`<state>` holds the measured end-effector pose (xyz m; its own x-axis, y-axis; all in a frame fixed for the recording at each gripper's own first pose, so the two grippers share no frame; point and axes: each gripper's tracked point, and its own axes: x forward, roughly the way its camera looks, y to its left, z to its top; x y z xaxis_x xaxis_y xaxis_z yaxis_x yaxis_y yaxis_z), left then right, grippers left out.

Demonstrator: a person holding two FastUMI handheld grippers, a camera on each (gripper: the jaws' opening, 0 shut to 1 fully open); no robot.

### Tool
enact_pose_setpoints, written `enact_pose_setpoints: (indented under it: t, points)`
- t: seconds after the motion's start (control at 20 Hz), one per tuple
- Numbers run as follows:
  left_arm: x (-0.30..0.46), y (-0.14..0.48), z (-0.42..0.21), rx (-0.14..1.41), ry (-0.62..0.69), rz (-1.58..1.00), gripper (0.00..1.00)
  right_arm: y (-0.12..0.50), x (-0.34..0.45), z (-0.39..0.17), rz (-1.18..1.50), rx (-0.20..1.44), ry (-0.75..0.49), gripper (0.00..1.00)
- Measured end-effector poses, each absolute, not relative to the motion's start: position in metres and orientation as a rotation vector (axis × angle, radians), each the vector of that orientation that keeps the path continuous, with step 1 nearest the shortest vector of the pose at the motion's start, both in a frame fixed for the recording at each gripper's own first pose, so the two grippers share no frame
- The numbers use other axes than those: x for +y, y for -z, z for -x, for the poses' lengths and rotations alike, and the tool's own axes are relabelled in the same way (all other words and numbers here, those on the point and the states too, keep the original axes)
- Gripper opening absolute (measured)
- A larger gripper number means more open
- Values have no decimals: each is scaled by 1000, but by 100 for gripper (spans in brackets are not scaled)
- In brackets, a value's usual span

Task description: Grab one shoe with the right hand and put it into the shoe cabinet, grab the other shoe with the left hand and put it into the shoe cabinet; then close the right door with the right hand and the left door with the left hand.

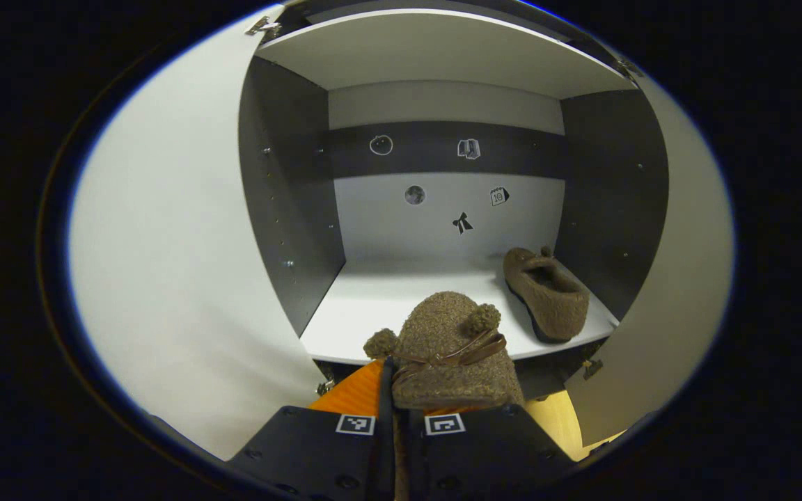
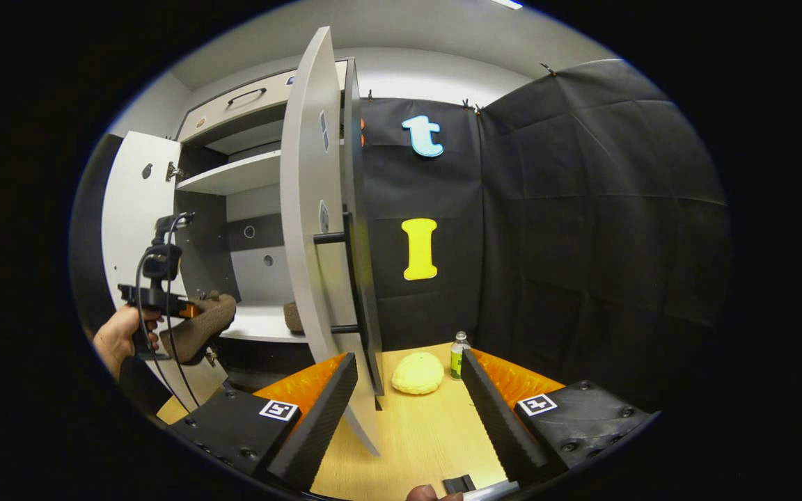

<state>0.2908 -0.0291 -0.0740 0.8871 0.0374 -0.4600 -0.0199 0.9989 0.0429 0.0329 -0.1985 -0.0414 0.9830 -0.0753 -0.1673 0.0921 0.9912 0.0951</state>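
- Left claw [image 1: 395,390] clamped on a fuzzy brown shoe [image 1: 446,355], both fingers pressed close on its near edge, toe with bow and two pompoms pointing into the shoe cabinet [image 1: 443,56].
- Held shoe in the air just in front of the lower shelf [image 1: 387,306], not resting on it.
- Second brown shoe [image 1: 546,292] lying on that shelf at its right side, near the right inner wall, opening facing up.
- Both cabinet doors swung open: left door [image 1: 171,264] wide to the left, right door [image 1: 679,278] to the right.
- Small stickers dotted on the cabinet's back panel.
- In the right gripper view, right claw [image 2: 408,410] spread wide open, nothing between the fingers, poised above the light wooden bench [image 2: 415,431].
- Edge of the open right door [image 2: 314,229] standing just ahead of that claw, with a dark handle [image 2: 345,278] on its outer face.
- Beyond it, on the bench: a yellow sponge-like lump [image 2: 418,373] and a small bottle [image 2: 458,355] just beside it.
- Far left of the same view: a hand [image 2: 119,334] holding the left claw [image 2: 185,309] with its shoe [image 2: 202,323] at the cabinet mouth, cable hanging below.
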Motion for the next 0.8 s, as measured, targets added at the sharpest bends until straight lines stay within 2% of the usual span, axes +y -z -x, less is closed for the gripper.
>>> enact_pose_setpoints:
  t: [0.35, 0.8]
  points:
    - [-39, 68, -396, 503, -39, -71, 12, 44, -227, -39, -99, 161, 122, 98]
    - [-37, 111, -491, 549, -73, -121, 12, 50, -270, -47, -81, 171, 199, 98]
